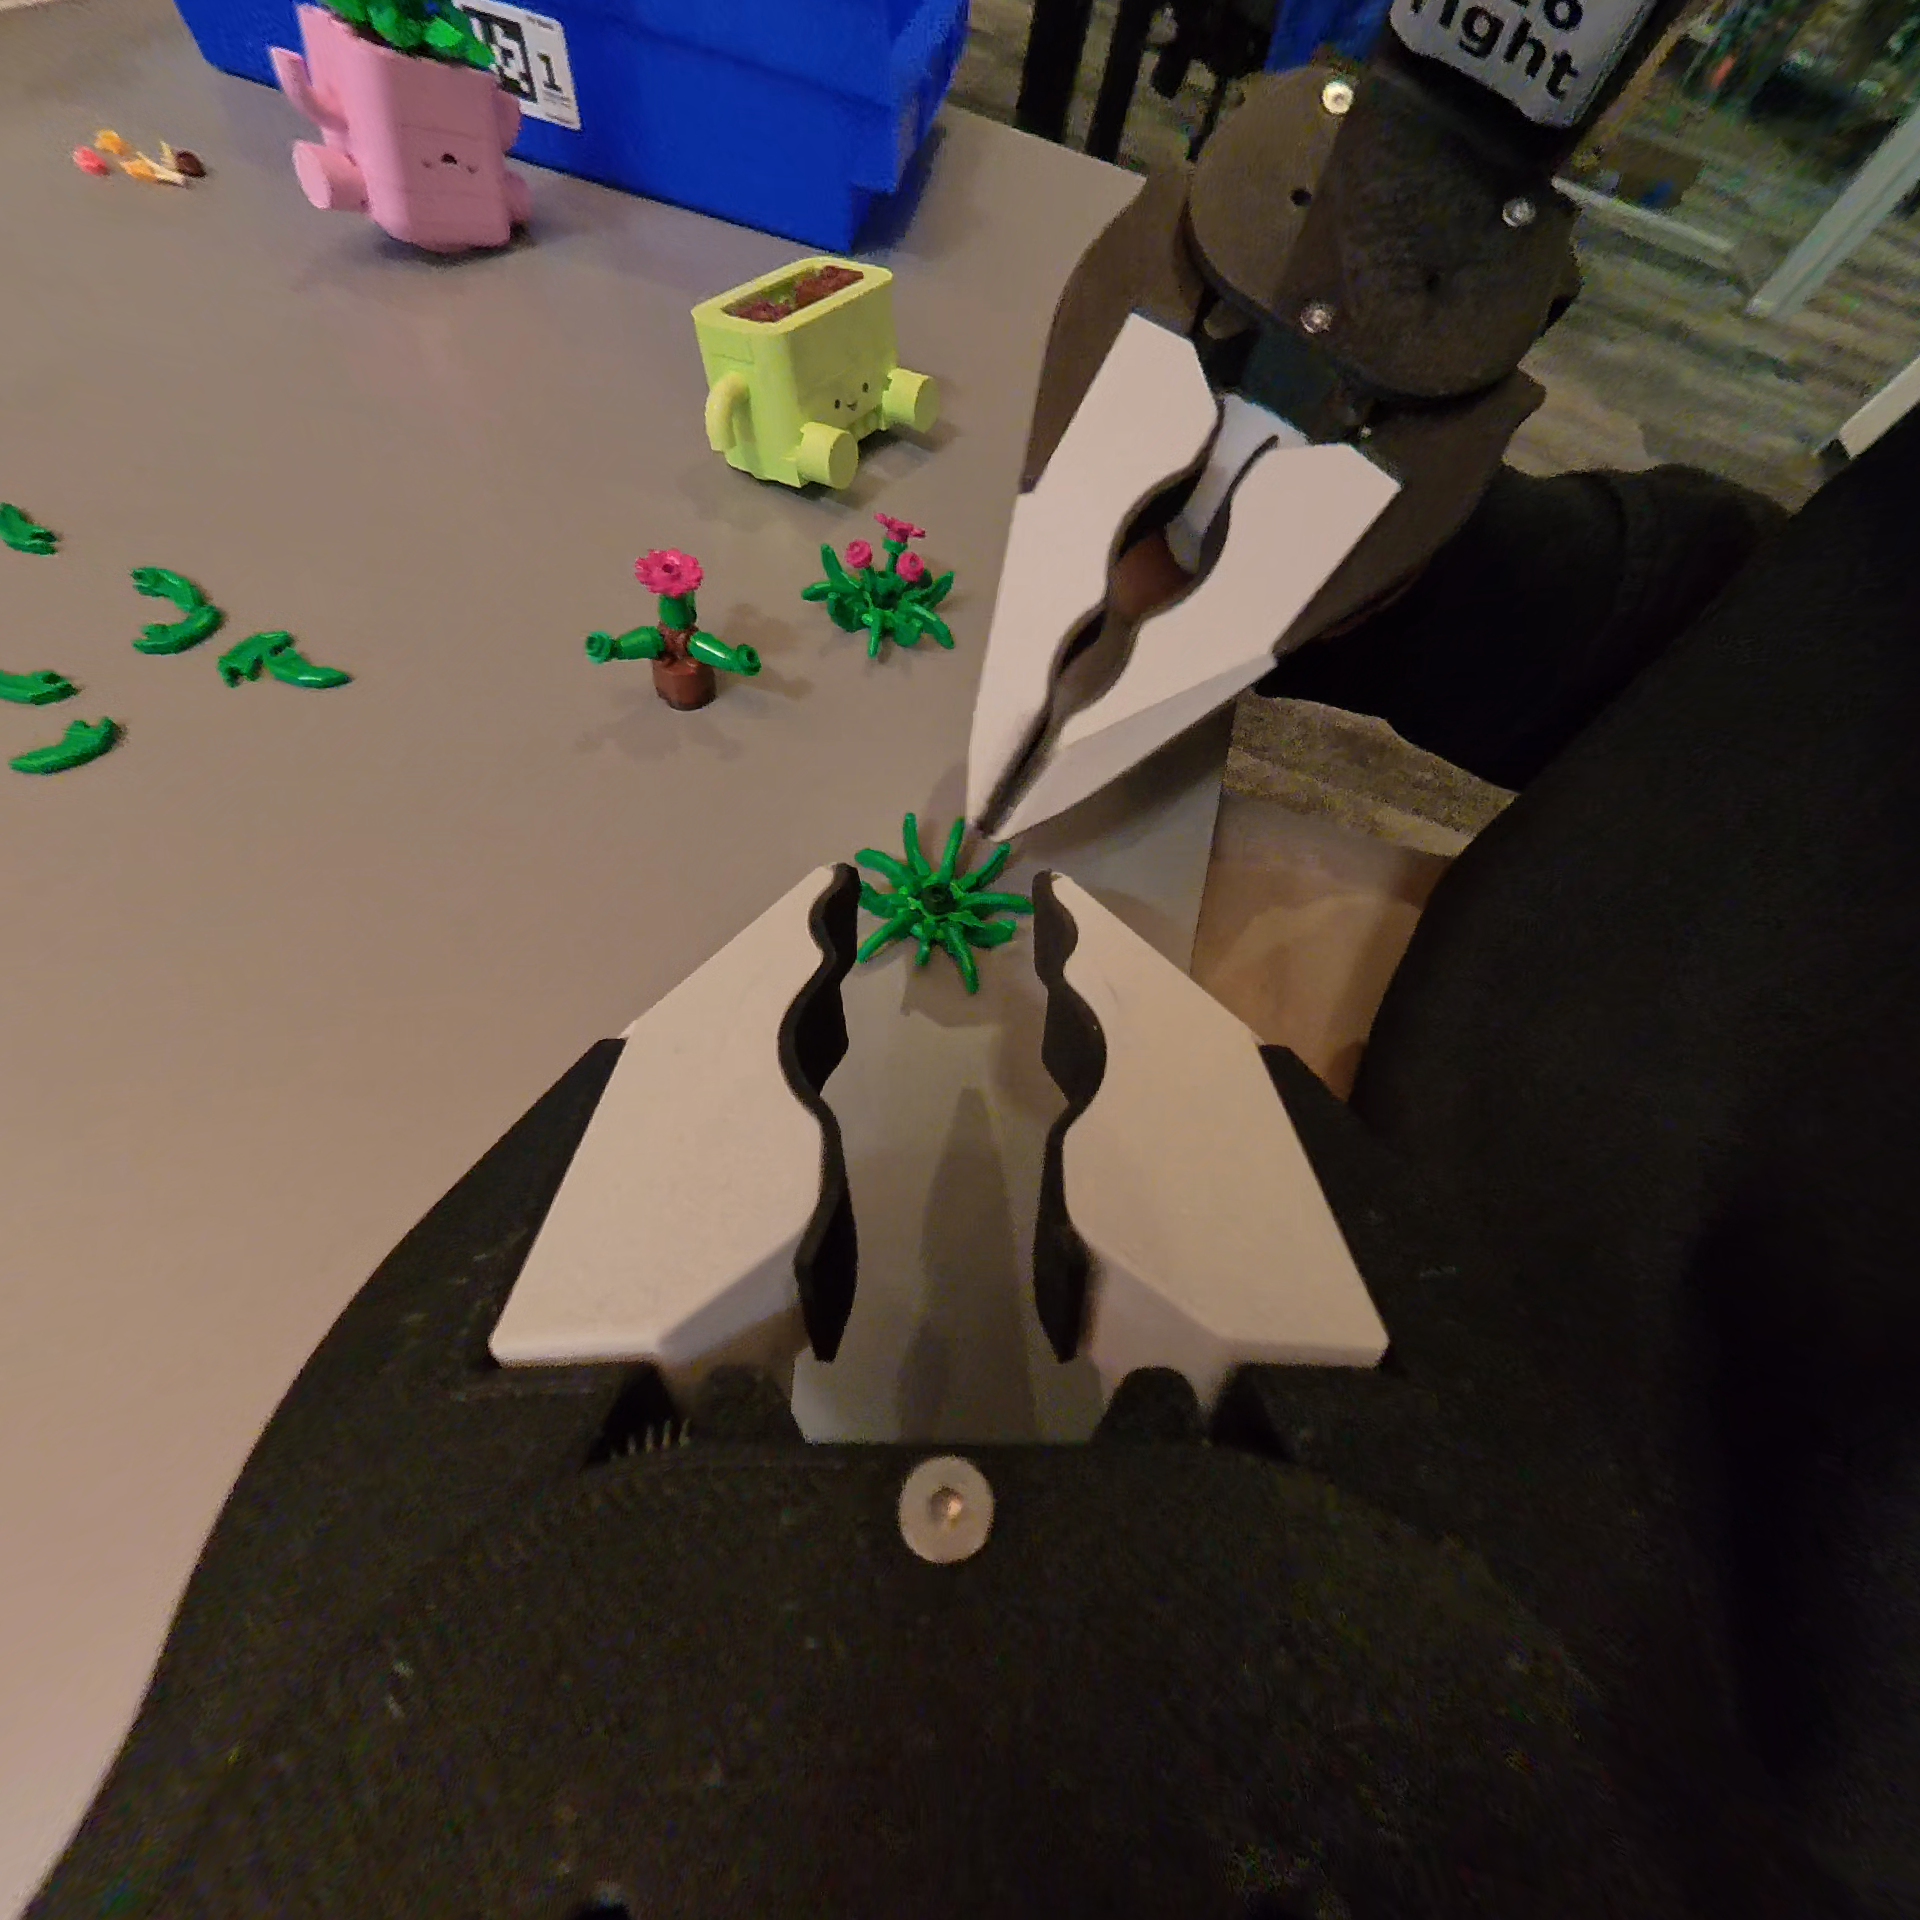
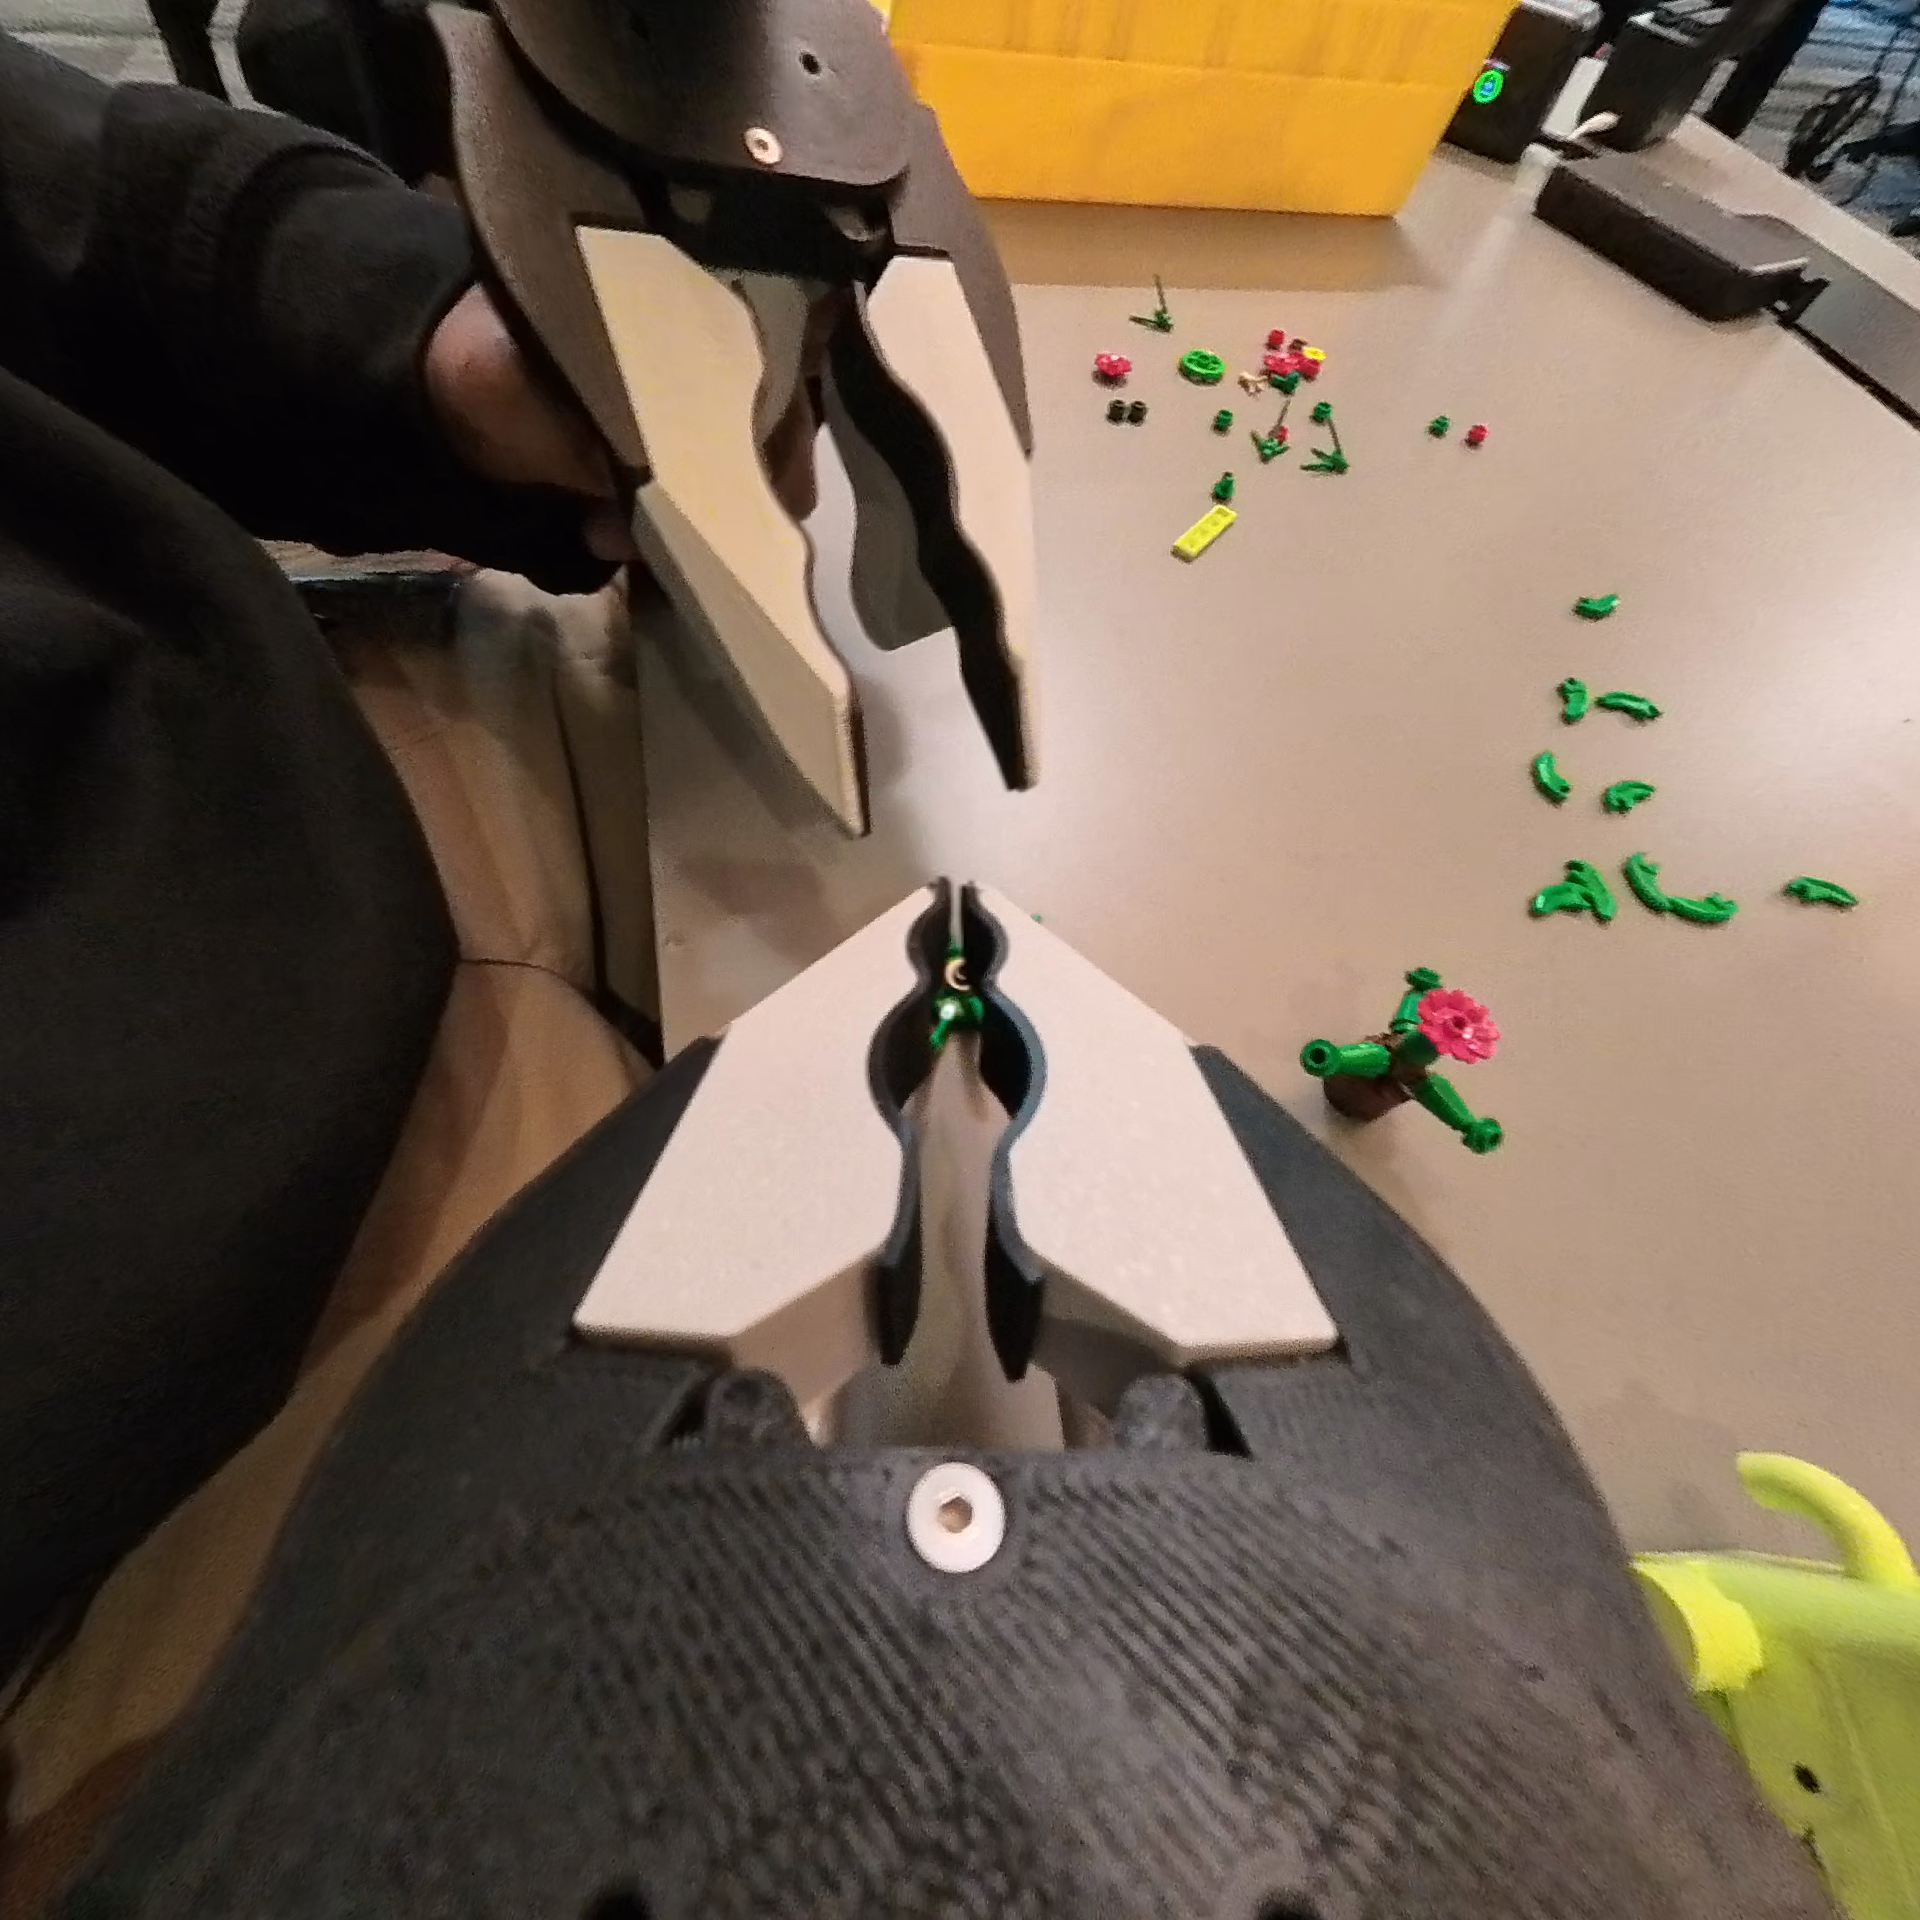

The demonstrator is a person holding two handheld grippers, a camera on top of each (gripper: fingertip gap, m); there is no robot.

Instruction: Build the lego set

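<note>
Grey tabletop [image 1: 416, 935] spreads before you, with a blue bin [image 1: 727, 114] at twelve o'clock in the left wrist view. At nine o'clock lie loose green leaves [image 1: 177, 623]; at eleven the pink pot figure [image 1: 405, 156]; toward twelve the lime pot figure [image 1: 800, 374], with a single-bloom stem [image 1: 673, 634] and a pink flower cluster [image 1: 881, 587] in front of it. Your left gripper [image 1: 940, 883] stands wide open, holding nothing; the spiky green rosette [image 1: 940, 904] sits on the table between its tips. At one o'clock your right gripper [image 1: 982, 826] is closed, its tips touching the rosette's far leaves; its own camera shows green pieces pinched between the pads [image 2: 956, 1003]
</note>
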